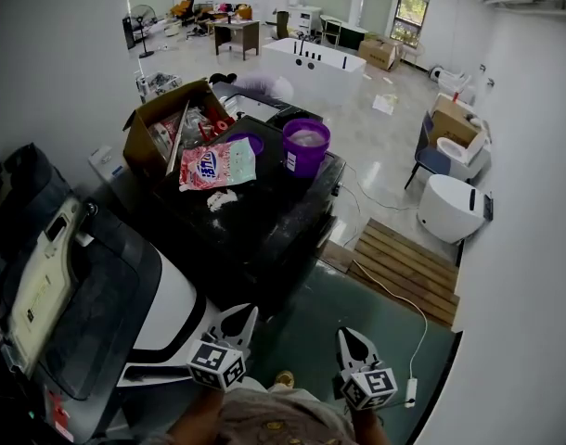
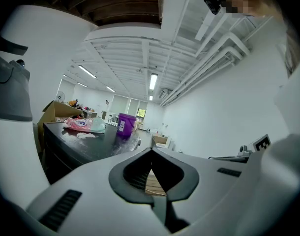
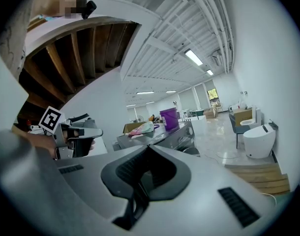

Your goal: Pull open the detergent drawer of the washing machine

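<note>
Washing machine (image 1: 264, 225): dark cabinet at the centre of the head view, standing on the floor ahead of the person. Its flat top carries a purple bucket (image 1: 306, 146), a pink-and-white detergent bag (image 1: 218, 165) just beside the bucket, and an open cardboard box (image 1: 162, 123) at the far left corner. The right gripper view shows the same cabinet (image 3: 165, 136) from lower down, its front panel turned toward the room. The detergent drawer cannot be made out on that panel in any view.

Left tool (image 1: 244, 315): held low at the bottom edge of the head view, close to the person's body and well apart from the machine. Its own view shows the jaws (image 2: 151, 151) closed tip to tip, with nothing between them.

Right tool (image 1: 350, 336): held beside the left one, likewise clear of the machine. Its jaws (image 3: 147, 146) are closed and empty.

Surroundings: a wooden platform (image 1: 404, 267) lies on the floor to the right of the machine, a white toilet (image 1: 450, 207) stands beyond it, and a white bathtub (image 1: 315, 63) stands farther back in the room.
</note>
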Motion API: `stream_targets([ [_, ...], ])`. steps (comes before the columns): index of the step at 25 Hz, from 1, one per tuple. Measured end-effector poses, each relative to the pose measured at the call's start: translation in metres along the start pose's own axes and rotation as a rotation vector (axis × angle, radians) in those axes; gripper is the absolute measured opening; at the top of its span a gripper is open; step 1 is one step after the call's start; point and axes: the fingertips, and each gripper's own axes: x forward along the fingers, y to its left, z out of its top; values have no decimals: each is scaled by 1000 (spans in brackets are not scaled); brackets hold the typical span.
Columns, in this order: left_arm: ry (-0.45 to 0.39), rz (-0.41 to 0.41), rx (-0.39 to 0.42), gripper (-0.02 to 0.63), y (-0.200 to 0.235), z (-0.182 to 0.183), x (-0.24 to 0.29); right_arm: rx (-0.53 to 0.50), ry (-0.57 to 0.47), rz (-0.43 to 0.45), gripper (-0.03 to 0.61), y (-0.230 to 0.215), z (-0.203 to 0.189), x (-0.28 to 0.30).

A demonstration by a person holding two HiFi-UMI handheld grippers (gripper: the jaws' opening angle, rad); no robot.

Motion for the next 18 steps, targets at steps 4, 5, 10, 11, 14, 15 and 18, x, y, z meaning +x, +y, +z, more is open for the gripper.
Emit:
stream_targets([
  [4, 18, 12, 25, 21, 4, -3, 15, 13, 9, 14, 3, -11, 5, 14],
  [5, 15, 10, 24, 21, 5, -2, 19, 14, 9, 19, 3, -12, 6, 18],
  [10, 5, 6, 12, 21, 7, 6, 36, 25, 15, 27, 3, -21, 11, 32],
  [11, 4, 9, 10, 21, 7, 9, 39, 27, 14, 29, 3, -22, 13, 35],
  [14, -2, 6, 16, 21, 12, 13, 47, 30, 17, 29, 3, -27, 14, 43],
  [15, -5, 3, 18, 21, 14, 13, 49, 30, 20, 27, 3, -29, 14, 46],
  [18, -2, 12, 11, 21, 21, 19, 55, 33, 21, 28, 3, -31, 15, 57],
])
